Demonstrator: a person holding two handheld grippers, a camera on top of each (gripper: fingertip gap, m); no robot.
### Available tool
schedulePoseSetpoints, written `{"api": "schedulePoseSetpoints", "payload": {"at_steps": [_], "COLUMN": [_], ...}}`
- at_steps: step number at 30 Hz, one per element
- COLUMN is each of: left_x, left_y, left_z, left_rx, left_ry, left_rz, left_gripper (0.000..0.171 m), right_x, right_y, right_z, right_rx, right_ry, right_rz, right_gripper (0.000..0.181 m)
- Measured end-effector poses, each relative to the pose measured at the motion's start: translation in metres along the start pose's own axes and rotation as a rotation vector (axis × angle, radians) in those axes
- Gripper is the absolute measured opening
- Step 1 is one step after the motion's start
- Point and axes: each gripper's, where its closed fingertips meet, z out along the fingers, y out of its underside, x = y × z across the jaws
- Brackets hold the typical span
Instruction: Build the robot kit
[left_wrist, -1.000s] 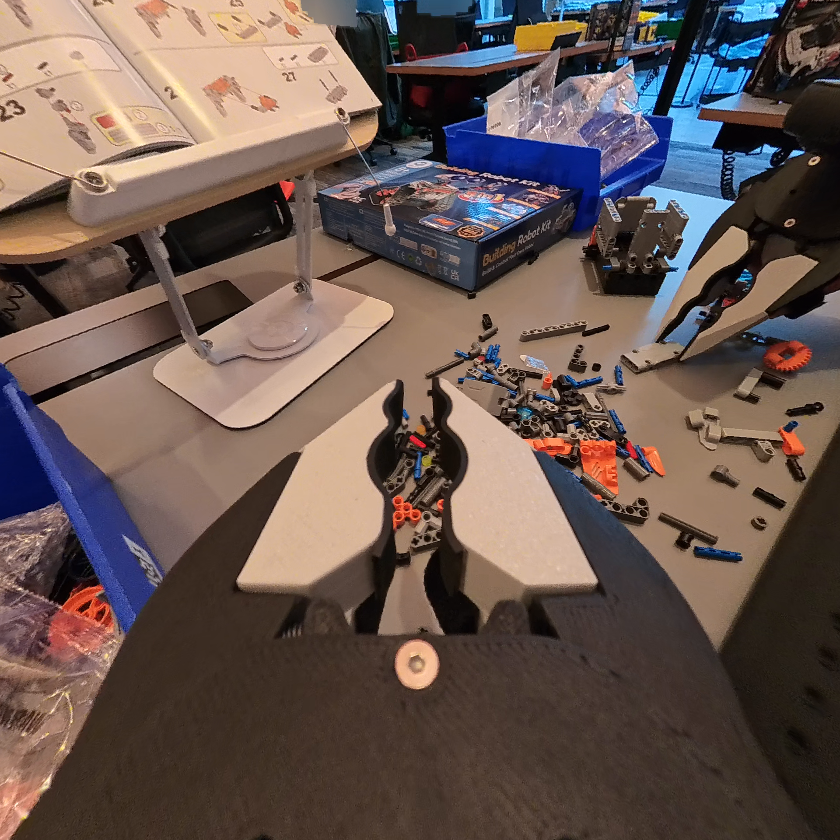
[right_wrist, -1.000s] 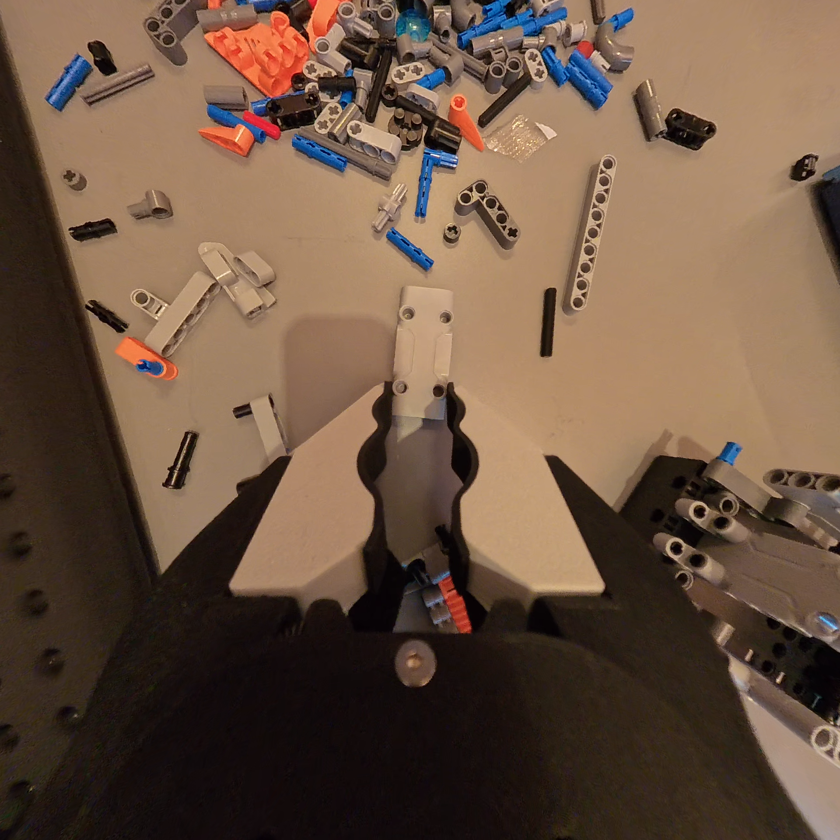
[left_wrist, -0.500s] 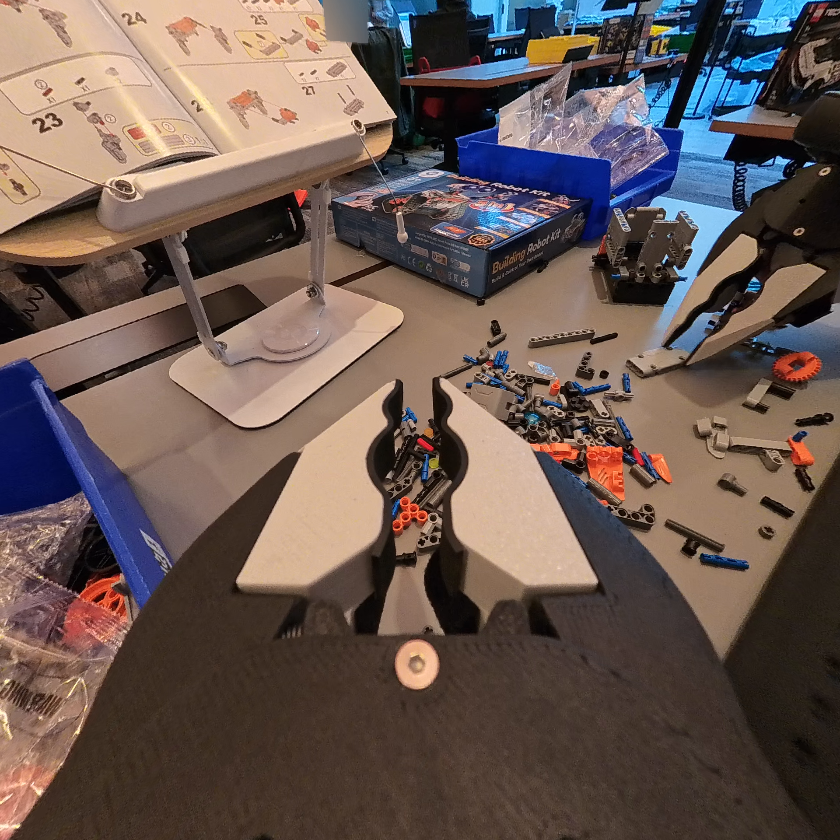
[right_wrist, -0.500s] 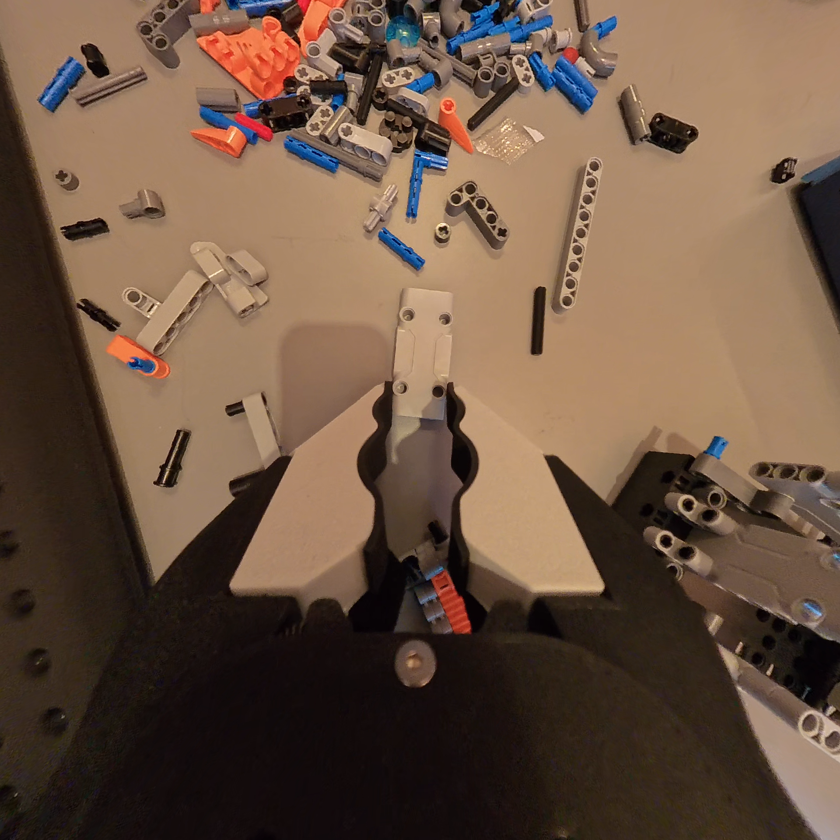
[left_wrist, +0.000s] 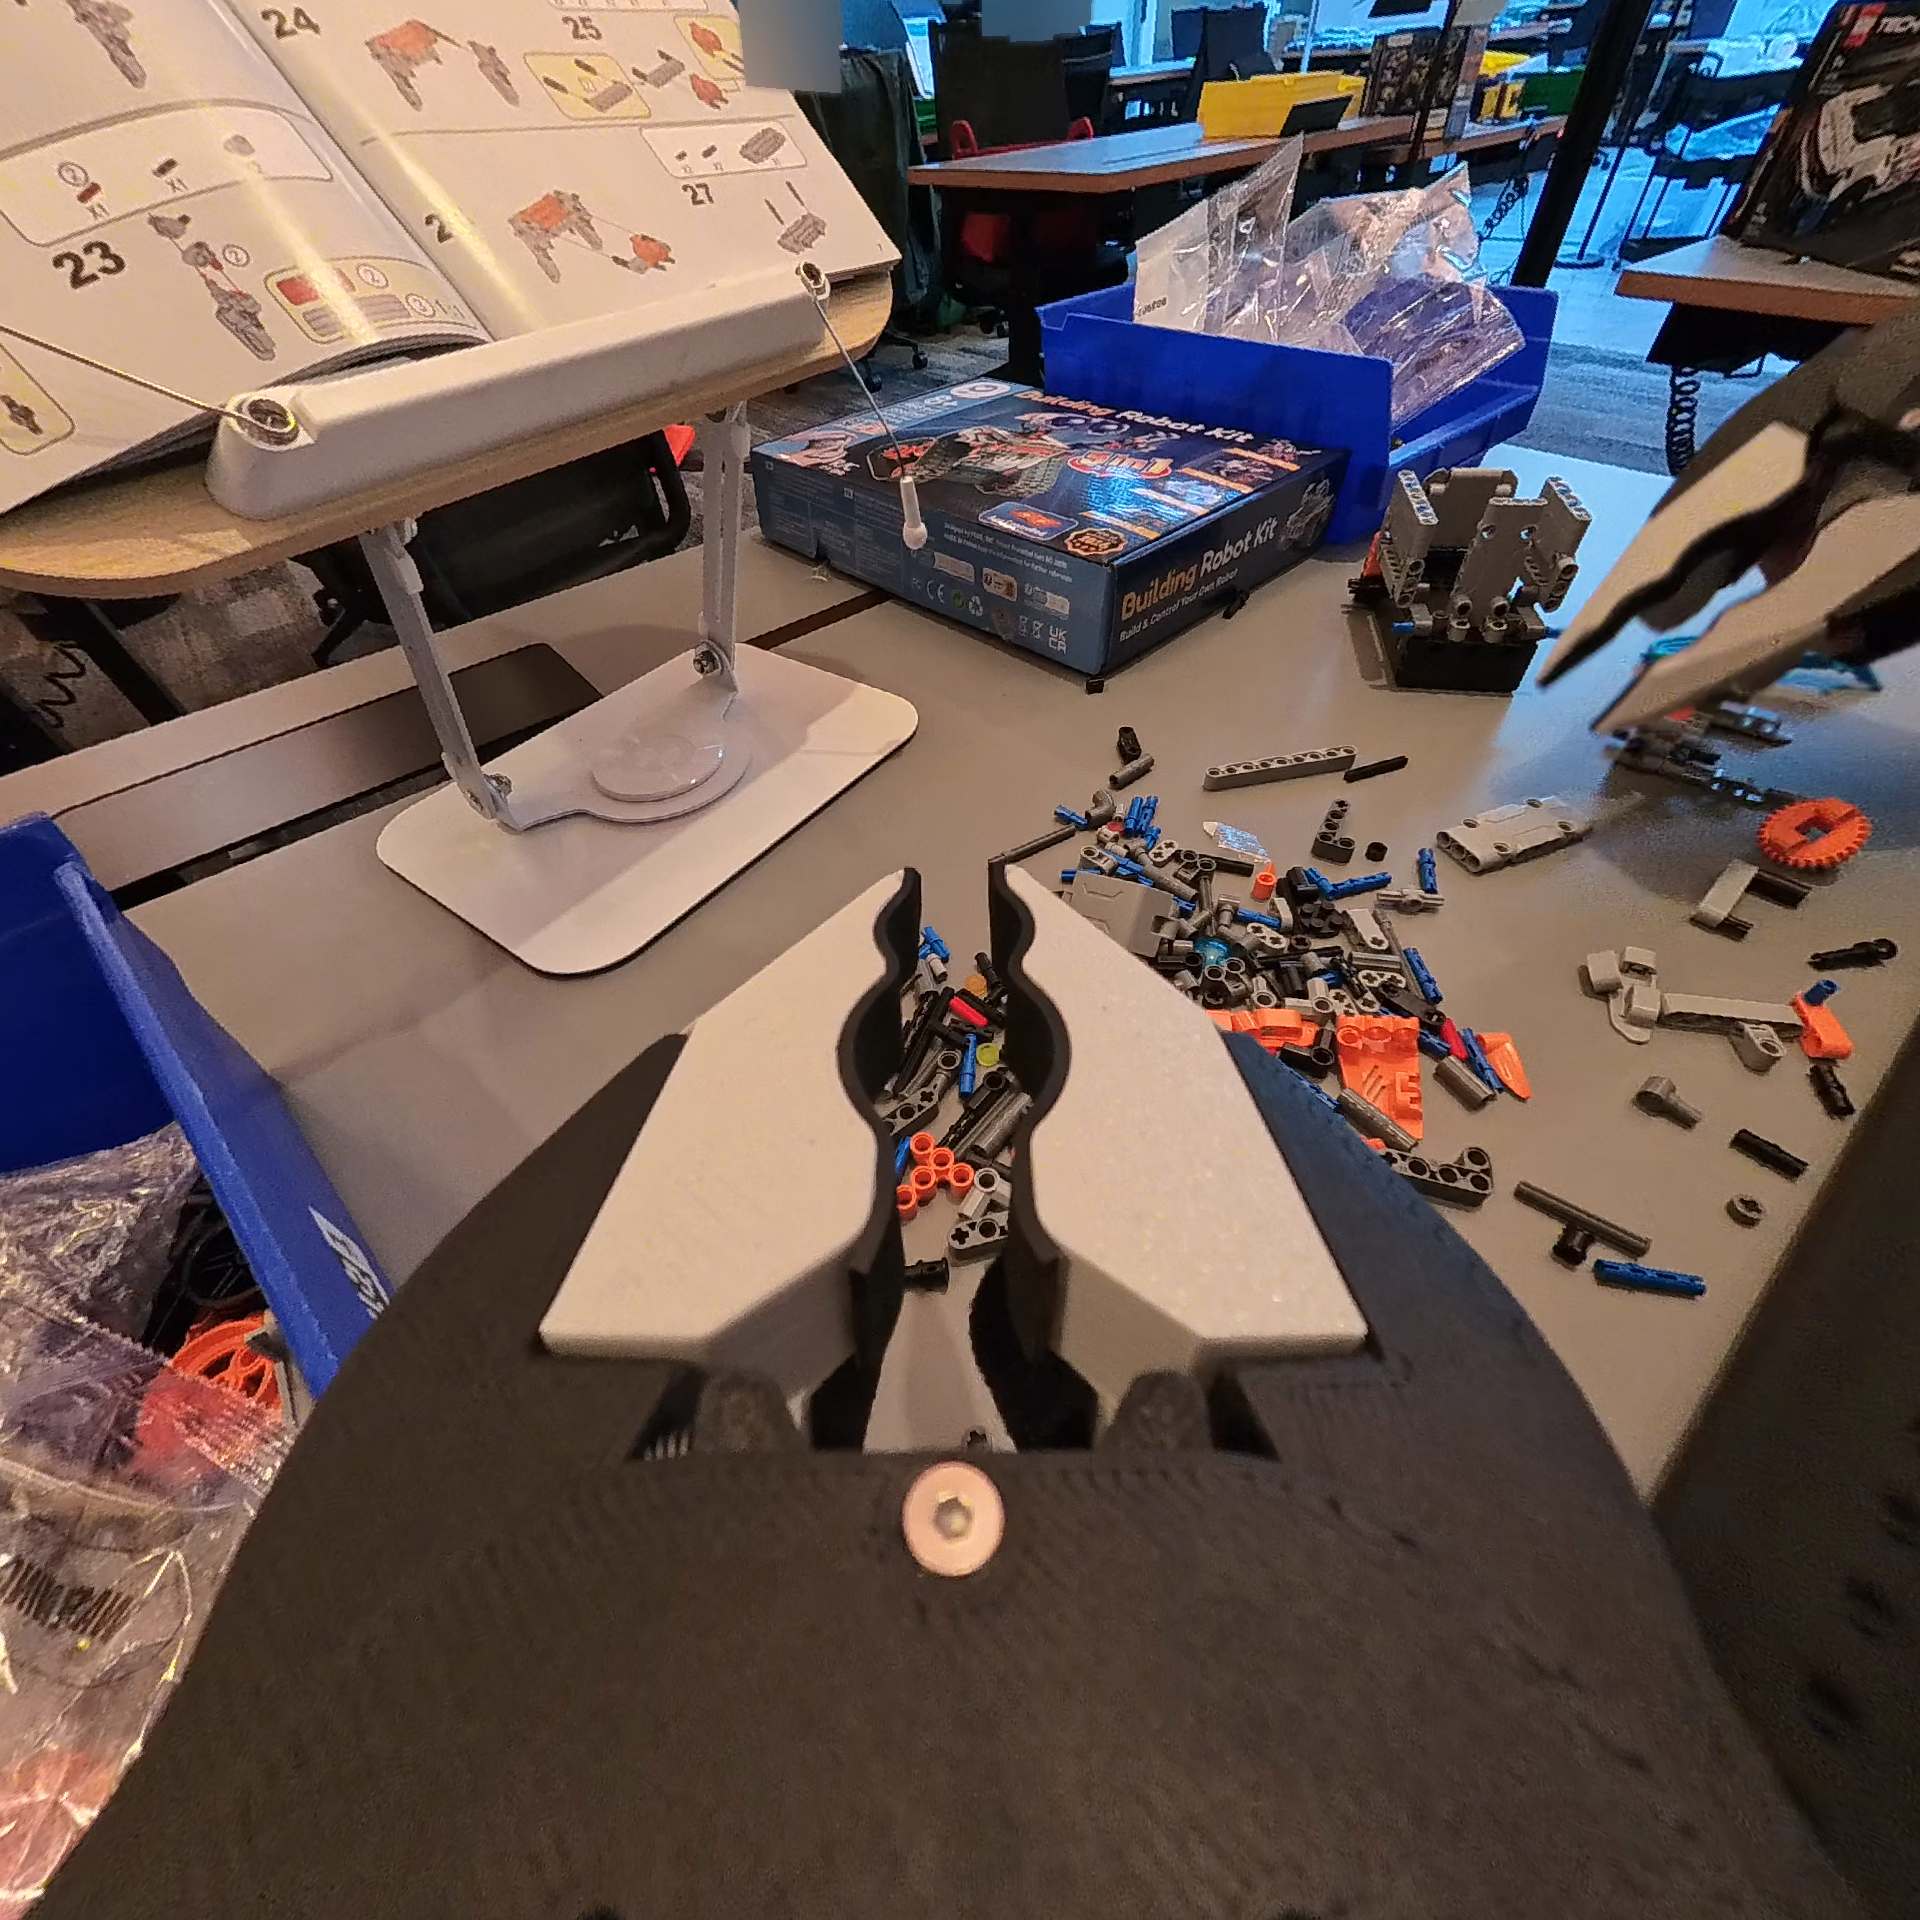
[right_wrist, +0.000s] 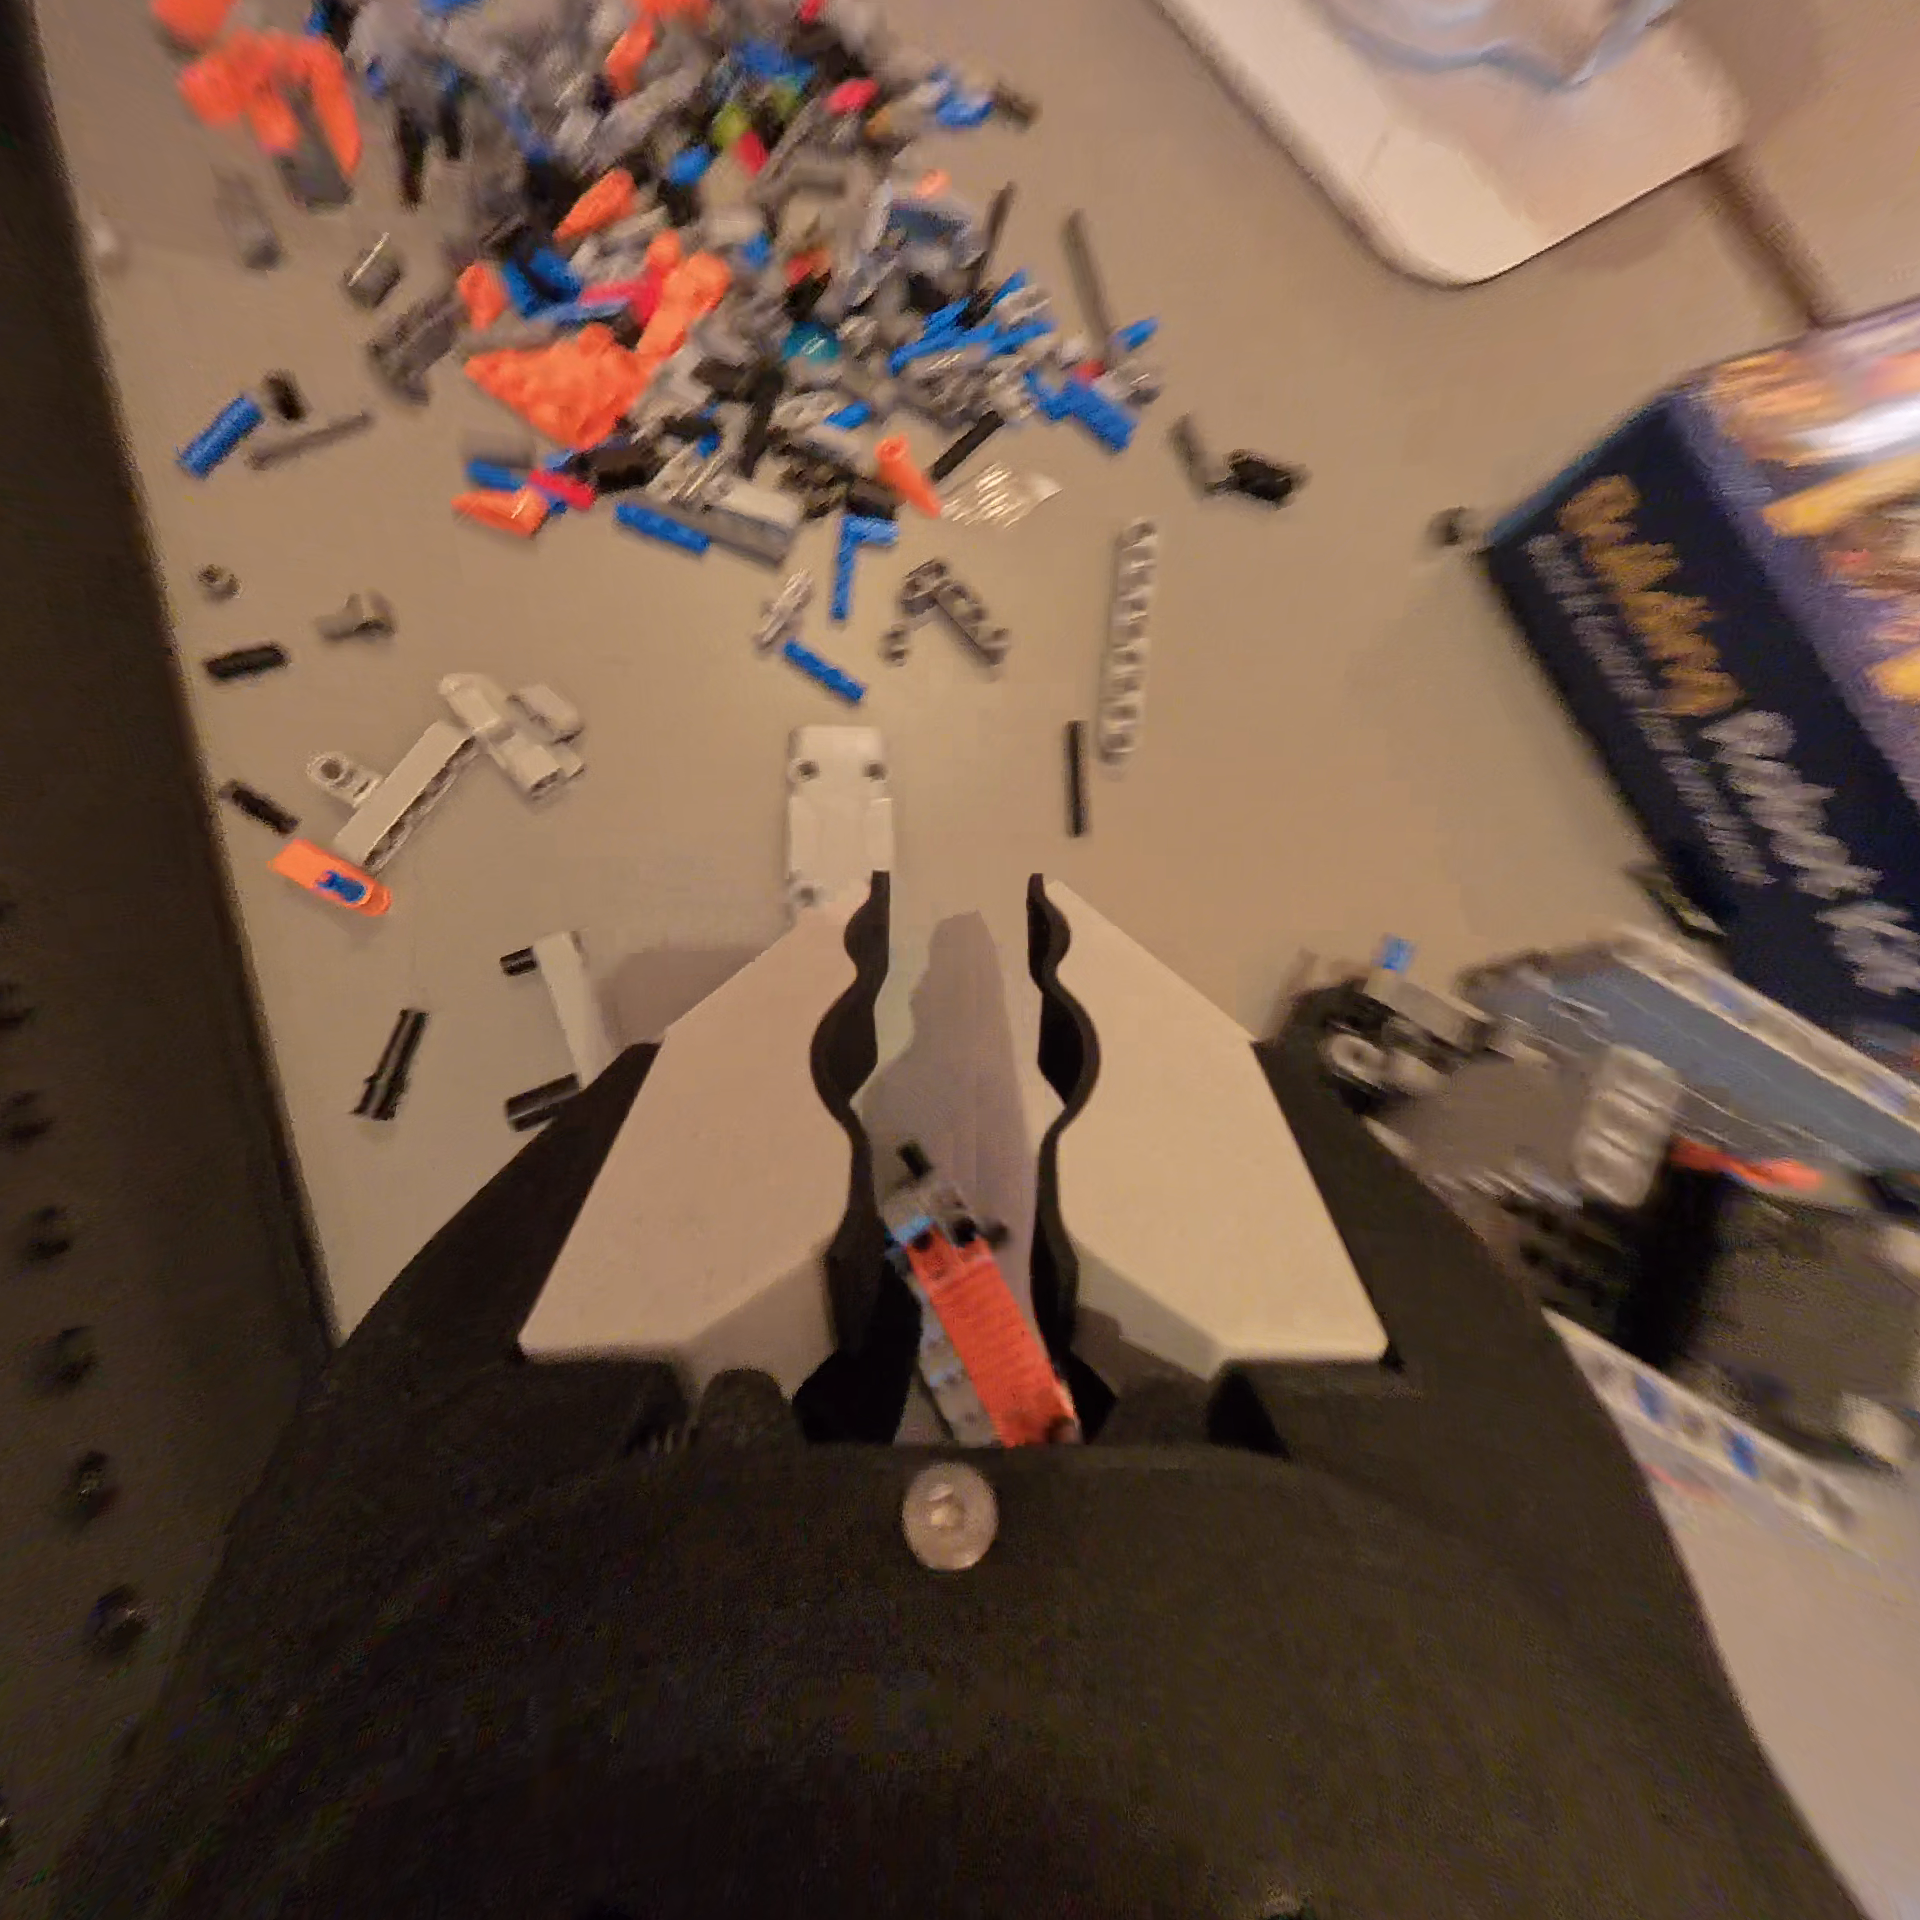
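My left gripper hovers empty over a pile of small grey, blue, black and orange building pieces, its jaws only narrowly apart. My right gripper is open and empty, raised above the table; it also shows at the right of the left wrist view. A flat light-grey panel piece lies on the table just beyond its left fingertip, not held; the panel also shows in the left wrist view. An orange and grey toothed piece lies under the right gripper. The right wrist view is blurred.
An instruction booklet rests on a white stand at the left. A dark-blue kit box and a blue bin of plastic bags stand behind. A grey and black assembly sits at the right. Another blue bin is at the near left. One gripper's finger ends stand about 30 cm off the other's.
My right gripper has let go of the grey panel, lifted off it and swung to the right. The panel stays on the table. My left gripper has barely moved.
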Motion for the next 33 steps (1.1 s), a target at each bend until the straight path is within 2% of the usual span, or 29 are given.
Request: {"api": "schedulePoseSetpoints", "payload": {"at_steps": [2, 5, 7, 9, 13, 16, 22, 27, 33], "left_x": [0.000, 0.001, 0.001, 0.002, 0.002, 0.003, 0.003, 0.004, 0.005], "left_y": [-0.001, -0.001, -0.001, -0.001, 0.000, 0.000, 0.000, 0.000, 0.001], "left_z": [-0.001, -0.001, -0.001, -0.001, 0.001, 0.001, 0.001, 0.001, 0.002], "left_rx": [0.004, 0.006, 0.007, 0.006, 0.000, -0.003, -0.004, -0.002, -0.004], "left_ry": [0.002, 0.006, 0.008, 0.010, 0.011, 0.010, 0.017, 0.025, 0.036], "left_rz": [-0.002, -0.002, -0.001, -0.002, 0.001, 0.001, 0.001, -0.001, -0.007], "left_gripper": [0.010, 0.010, 0.010, 0.010, 0.010, 0.010, 0.010, 0.010, 0.010], "right_x": [0.026, 0.070, 0.088, 0.105, 0.116, 0.118, 0.110, 0.106, 0.102], "right_y": [-0.012, -0.032, -0.030, -0.013, 0.006, 0.018, 0.039, 0.051, 0.051], "right_z": [-0.029, -0.095, -0.133, -0.149, -0.141, -0.116, -0.067, -0.049, -0.050], "right_rx": [0.131, 0.441, 0.612, 0.659, 0.632, 0.498, 0.230, 0.126, 0.126], "right_ry": [0.127, 0.314, 0.361, 0.411, 0.385, 0.381, 0.360, 0.337, 0.313], "right_rz": [0.051, 0.223, 0.339, 0.439, 0.548, 0.554, 0.505, 0.491, 0.488], "right_gripper": [0.023, 0.026, 0.030, 0.036, 0.053, 0.069, 0.085, 0.082, 0.058]}}
